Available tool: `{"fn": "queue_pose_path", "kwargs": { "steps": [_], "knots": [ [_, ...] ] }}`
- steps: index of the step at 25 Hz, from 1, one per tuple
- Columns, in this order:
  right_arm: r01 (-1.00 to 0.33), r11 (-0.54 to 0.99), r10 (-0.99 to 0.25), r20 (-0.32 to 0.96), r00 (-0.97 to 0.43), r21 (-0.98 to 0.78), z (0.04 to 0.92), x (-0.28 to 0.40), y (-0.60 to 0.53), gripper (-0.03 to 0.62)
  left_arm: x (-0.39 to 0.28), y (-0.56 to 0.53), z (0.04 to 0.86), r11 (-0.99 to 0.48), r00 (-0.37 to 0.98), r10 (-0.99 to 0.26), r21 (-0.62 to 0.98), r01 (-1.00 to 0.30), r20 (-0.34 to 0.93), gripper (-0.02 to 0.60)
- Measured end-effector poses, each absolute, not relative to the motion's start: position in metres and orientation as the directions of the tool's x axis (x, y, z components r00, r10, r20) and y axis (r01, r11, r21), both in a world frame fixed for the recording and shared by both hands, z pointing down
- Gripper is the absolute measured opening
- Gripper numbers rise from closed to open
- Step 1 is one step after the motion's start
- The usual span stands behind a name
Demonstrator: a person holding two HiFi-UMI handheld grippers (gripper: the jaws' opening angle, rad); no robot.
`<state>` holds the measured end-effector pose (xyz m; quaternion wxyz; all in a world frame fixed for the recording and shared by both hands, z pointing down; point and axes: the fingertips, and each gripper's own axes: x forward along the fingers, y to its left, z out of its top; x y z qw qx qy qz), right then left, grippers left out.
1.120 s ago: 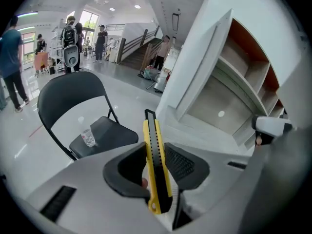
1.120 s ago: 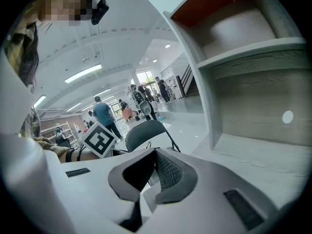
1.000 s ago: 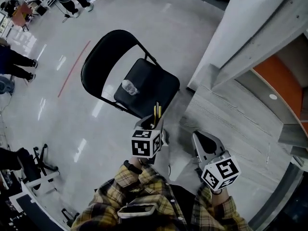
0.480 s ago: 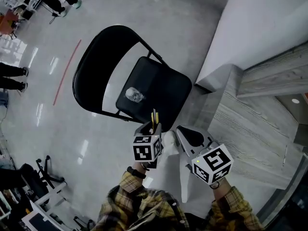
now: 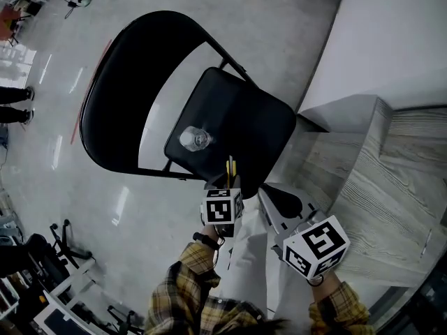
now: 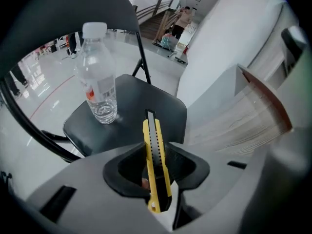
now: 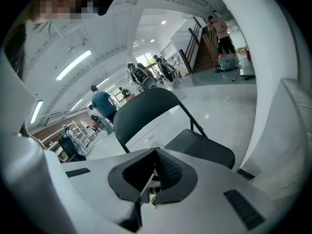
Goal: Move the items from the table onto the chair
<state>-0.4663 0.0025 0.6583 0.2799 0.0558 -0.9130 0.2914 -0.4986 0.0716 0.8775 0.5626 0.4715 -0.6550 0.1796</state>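
left gripper (image 5: 228, 179): clamped on knife (image 6: 153, 145)
right gripper (image 7: 155, 172): closed, empty
step: lay knife flat on chair (image 5: 248, 124), clear of bottle (image 6: 99, 77)

Bottle (image 5: 195, 139) beside backrest (image 5: 115, 96); seat (image 5: 251, 128) front free

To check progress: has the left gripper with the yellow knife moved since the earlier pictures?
Yes. In the head view the left gripper, holding the yellow knife, has come nearer the bottle standing on the chair seat.
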Motion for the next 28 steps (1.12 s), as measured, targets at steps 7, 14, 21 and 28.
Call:
{"fn": "queue_pose_path", "kwargs": {
  "steps": [7,14,21,28],
  "knots": [
    [-0.275,0.823,0.052,0.549,-0.834,-0.497,0.670,-0.485,-0.010,0.017,-0.514,0.060,0.935,0.517,0.080,-0.376,0.281,-0.809,0.923,0.121],
    [-0.291,0.798,0.065,0.555,-0.829,-0.528,0.679,-0.479,-0.015,0.017,-0.515,0.062,0.970,0.567,0.085,-0.305,0.253,-0.784,0.948,0.120],
    [-0.292,0.802,0.060,0.557,-0.829,-0.521,0.675,-0.480,-0.016,0.017,-0.520,0.061,0.962,0.582,0.058,-0.342,0.260,-0.770,0.938,0.121],
    [-0.287,0.814,0.039,0.540,-0.841,-0.505,0.652,-0.481,-0.014,0.017,-0.525,0.078,0.908,0.603,0.008,-0.404,0.272,-0.750,0.915,0.121]
  ]
}}
